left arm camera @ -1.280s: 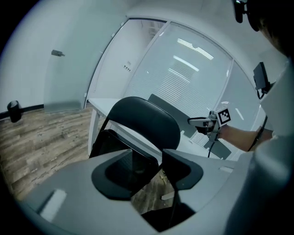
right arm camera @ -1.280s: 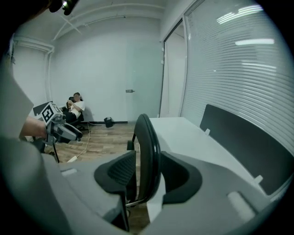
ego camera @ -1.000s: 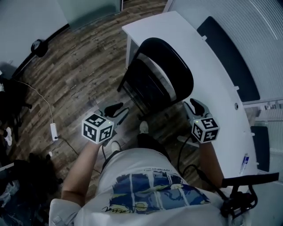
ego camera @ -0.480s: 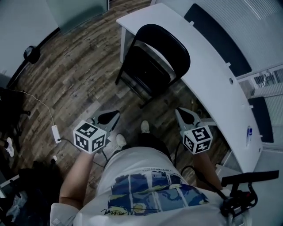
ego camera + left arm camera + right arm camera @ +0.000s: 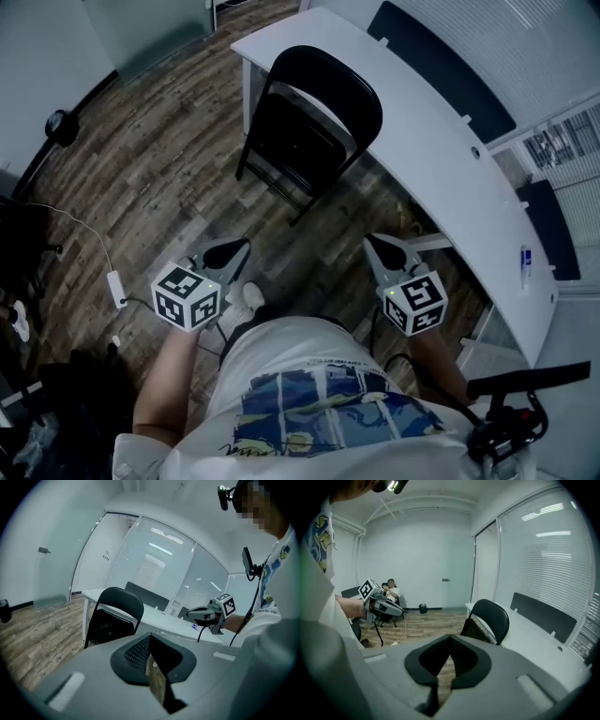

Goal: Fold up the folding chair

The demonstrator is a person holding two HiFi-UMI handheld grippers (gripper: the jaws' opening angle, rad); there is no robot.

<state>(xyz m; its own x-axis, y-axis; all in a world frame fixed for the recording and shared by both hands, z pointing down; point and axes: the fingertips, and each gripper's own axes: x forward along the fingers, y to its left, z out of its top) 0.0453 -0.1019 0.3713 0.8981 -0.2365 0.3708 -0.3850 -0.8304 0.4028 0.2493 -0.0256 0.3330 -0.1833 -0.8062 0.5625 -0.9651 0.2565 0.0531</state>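
Folding chair stands on the wooden floor against the long edge of the white tabletop, with its rounded back uppermost. A second ago both tools were close beside it, one at each flank. Now the left tool and the right tool have drawn back toward the person and are well apart from the chair, with bare floor between. Their jaws, apart a second ago, are now pressed together, and neither tool holds anything.

In the head view the chair's far legs are lost under the tabletop and behind the seat panel, and I cannot tell whether its back touches the tabletop edge. In the left gripper view the tool's own body cuts off the chair's feet. The person's torso covers much of both forearms.

The chair's long axis runs up and down. Its front faces the open floor and its back faces the tabletop. The seat seems tipped up close against the frame, though the dark panels blur together.
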